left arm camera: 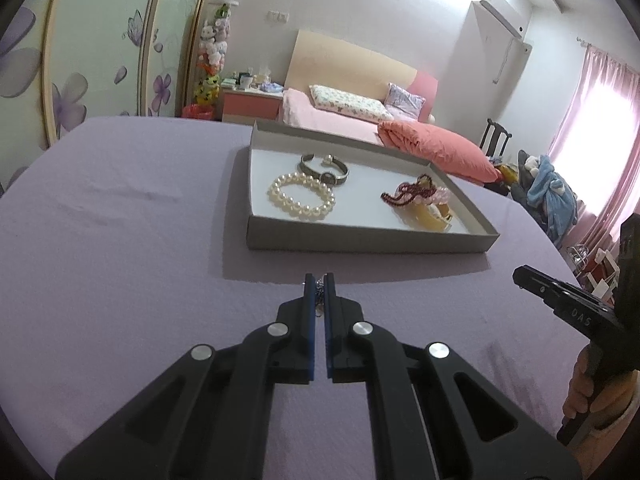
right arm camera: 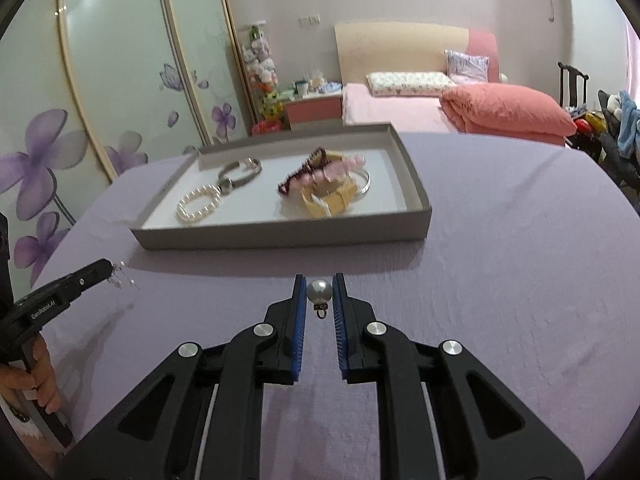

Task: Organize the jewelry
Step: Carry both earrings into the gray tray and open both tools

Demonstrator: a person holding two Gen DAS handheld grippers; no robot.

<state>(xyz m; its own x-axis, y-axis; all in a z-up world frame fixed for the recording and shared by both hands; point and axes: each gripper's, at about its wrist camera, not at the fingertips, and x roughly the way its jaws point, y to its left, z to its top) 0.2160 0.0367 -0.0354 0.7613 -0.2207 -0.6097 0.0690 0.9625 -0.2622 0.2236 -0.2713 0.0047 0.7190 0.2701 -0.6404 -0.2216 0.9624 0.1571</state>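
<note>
Over the lilac-covered surface point(right arm camera: 500, 280), just short of the grey tray point(right arm camera: 280, 236), I am holding two pieces. My right tongs point(right arm camera: 319, 292) are gripping one pearl pendant point(right arm camera: 318, 291), round, hard, probably slippery, best pinched across its middle. My left tongs point(left arm camera: 319, 284) are closed on one fine chain point(left arm camera: 319, 285), light and limp. In the tray are lying one pearl bracelet point(left arm camera: 302, 196), one bangle point(left arm camera: 324, 169) and a tangled heap point(left arm camera: 420, 200) I cannot count.
</note>
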